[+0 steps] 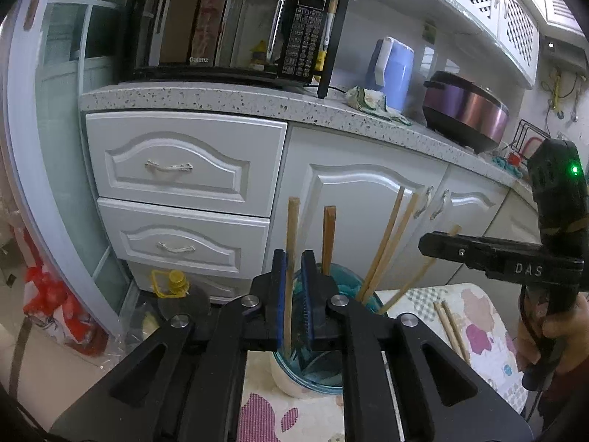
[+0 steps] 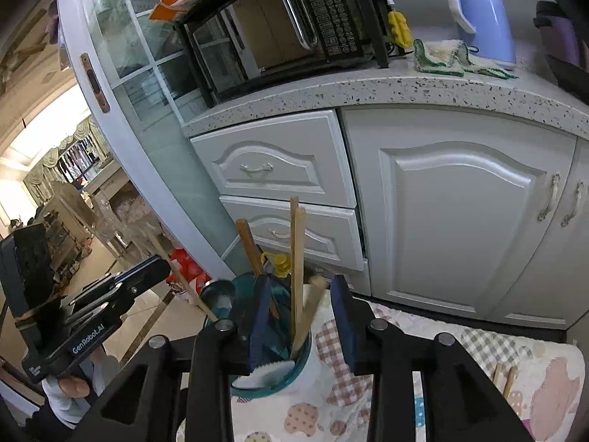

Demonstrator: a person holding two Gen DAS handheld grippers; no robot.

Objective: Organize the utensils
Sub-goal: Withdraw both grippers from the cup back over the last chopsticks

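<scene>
The left tongs (image 1: 293, 294) stand slightly spread around an upright chopstick (image 1: 292, 243) in the cup (image 1: 316, 379); right tongs (image 2: 302, 328), spread, straddle chopsticks (image 2: 296, 258) pointing to twelve o'clock (spare pair (image 1: 451, 328) on the surface at three o'clock).

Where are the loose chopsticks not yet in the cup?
Left wrist view, lower right: loose chopsticks lie on the patterned cloth, right of the teal-rimmed cup.
</scene>
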